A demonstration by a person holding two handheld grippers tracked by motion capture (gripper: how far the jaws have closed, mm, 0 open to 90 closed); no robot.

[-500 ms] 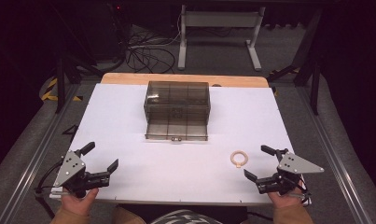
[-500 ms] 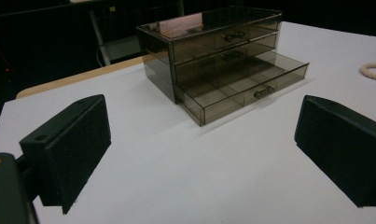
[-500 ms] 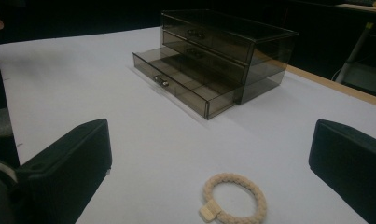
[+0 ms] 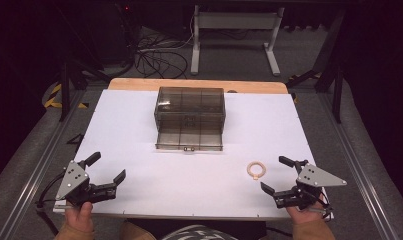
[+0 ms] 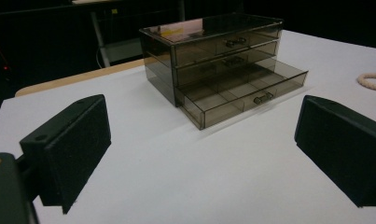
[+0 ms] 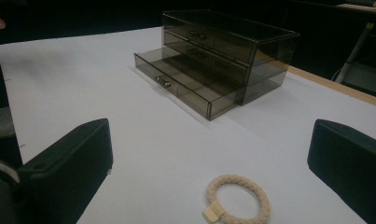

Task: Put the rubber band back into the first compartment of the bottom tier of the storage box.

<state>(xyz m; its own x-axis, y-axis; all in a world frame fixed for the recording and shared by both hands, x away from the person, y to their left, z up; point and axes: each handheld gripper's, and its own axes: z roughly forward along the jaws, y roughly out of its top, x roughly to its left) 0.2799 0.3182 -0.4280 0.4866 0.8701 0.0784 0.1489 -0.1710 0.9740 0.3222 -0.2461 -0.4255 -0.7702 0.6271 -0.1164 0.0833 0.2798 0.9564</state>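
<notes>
- The work is judged to be at its opening step: a braided hair band (image 4: 257, 169) is to be picked up and, most likely, placed in the pulled-out bottom drawer (image 4: 189, 140) of the smoky drawer box (image 4: 190, 106).
- The hair band is seen lying flat on the white table (image 4: 129, 125), at the near right, well apart from the drawer box and just left of and beyond the right gripper (image 4: 279, 174).
- In the right gripper view the hair band (image 6: 237, 198) is found low in the frame between the two black jaws but untouched by either; a small tag is carried on its near side.
- The right gripper is held with its jaws spread wide and nothing between the pads.
- The left gripper (image 4: 107, 167) is held at the near left of the table, its jaws likewise wide apart and empty, pointed towards the drawer box (image 5: 223, 60).
- The bottom drawer (image 5: 244, 91) is seen drawn out towards the near edge, with dividers inside; the two drawers above it are closed.
- For the next move, the right gripper would have to be lowered and brought forward until one jaw is set inside the ring and one outside, or both astride it, before the jaws are closed.
- Care is called for, since the band lies flat and thin on the table and could be pushed away rather than caught.
</notes>
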